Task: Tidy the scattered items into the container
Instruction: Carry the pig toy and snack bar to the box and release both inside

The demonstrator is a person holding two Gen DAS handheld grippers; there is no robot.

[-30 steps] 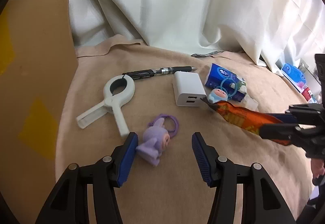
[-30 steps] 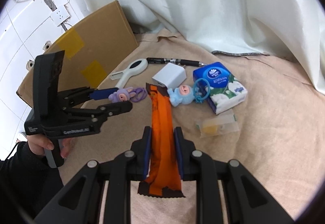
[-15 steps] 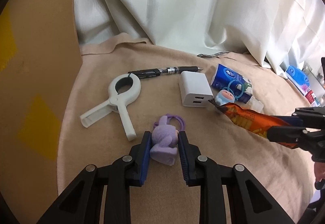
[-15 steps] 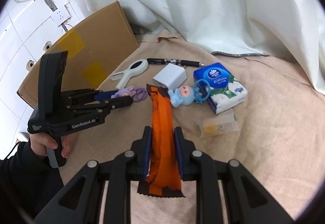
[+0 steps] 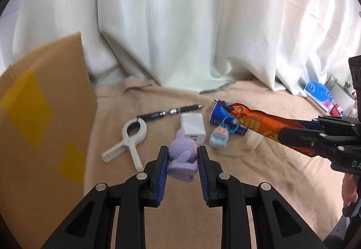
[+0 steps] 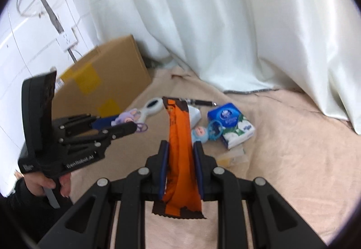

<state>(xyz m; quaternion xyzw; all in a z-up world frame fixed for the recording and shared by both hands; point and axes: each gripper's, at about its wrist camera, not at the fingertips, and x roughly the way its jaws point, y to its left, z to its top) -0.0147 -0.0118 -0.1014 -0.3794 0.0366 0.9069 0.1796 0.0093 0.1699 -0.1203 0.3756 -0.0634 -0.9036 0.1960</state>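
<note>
Your left gripper [image 5: 182, 159] has closed on the purple toy [image 5: 181, 158] and lifted it off the cloth [image 5: 259, 172] — your right gripper [image 6: 179, 158] pinches the orange packet [image 6: 180, 152], also raised. Both can go to the box [image 5: 42, 127], left.

the left claw [image 6: 133, 126] body reads "genrobot.ai" in white letters.

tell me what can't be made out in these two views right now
- Cardboard box: its opening is out of sight in both views; left view cuts it at the edge.
- Tissue pack: mostly hidden behind the orange snack wrapper in the left view.
- White charger: largely covered by that wrapper in the right view.
- Wrapper print: blurred, unreadable.
- Purple plush: its ring is hidden in the left view, between the left claw fingers.
</note>
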